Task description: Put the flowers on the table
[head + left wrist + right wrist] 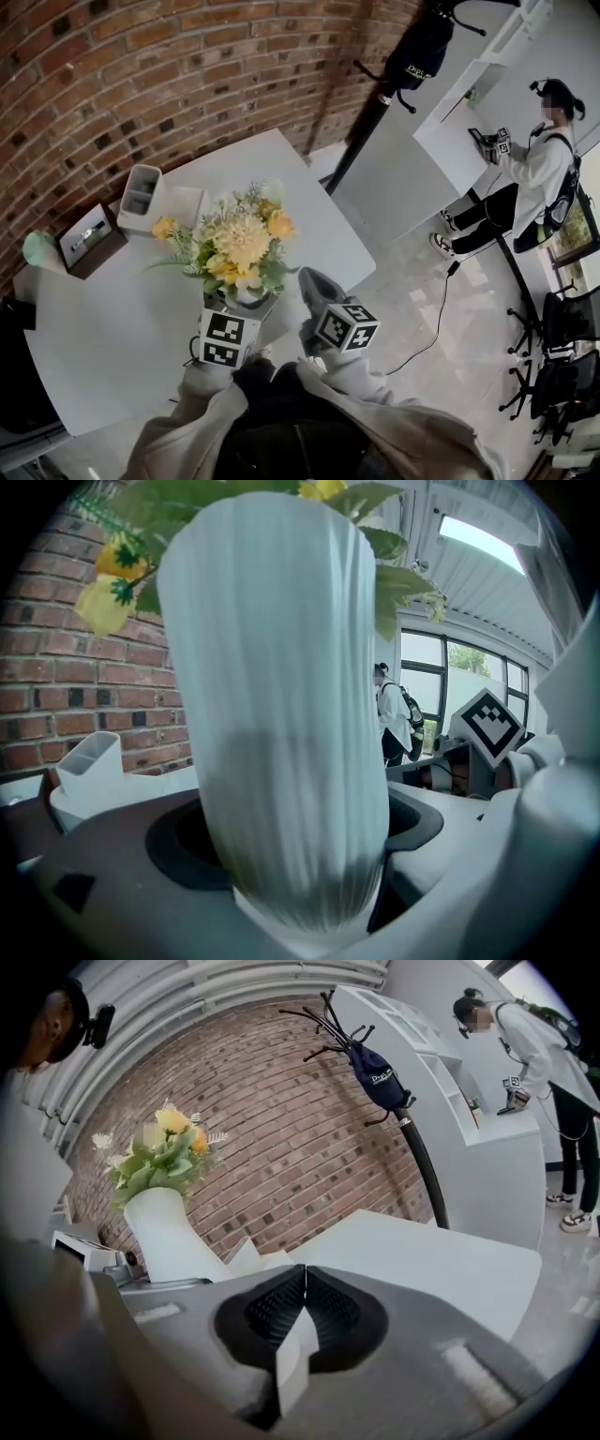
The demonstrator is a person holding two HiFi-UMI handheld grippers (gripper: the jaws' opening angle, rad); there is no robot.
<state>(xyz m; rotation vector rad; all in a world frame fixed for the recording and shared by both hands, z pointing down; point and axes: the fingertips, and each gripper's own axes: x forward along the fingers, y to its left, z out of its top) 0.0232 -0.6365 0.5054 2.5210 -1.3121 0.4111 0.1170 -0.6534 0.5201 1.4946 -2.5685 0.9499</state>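
Note:
A bunch of yellow, orange and cream flowers (242, 242) stands upright in a ribbed white vase (247, 302), near the front edge of the white table (122, 319). My left gripper (236, 311) is shut on the vase's lower body. The vase (281, 714) fills the left gripper view, pressed between the jaws of that gripper (300, 855). I cannot tell whether its base touches the table. My right gripper (313, 281) is just right of the vase and is shut with nothing in it. In the right gripper view its jaws (303, 1274) meet, and the vase (167, 1234) shows at the left.
A white holder (141, 195) and a dark brown box (91, 240) sit at the table's far left by the brick wall. A black coat rack (375, 103) stands behind the table. A person (539, 169) works at a white counter; office chairs (562, 356) stand to the right.

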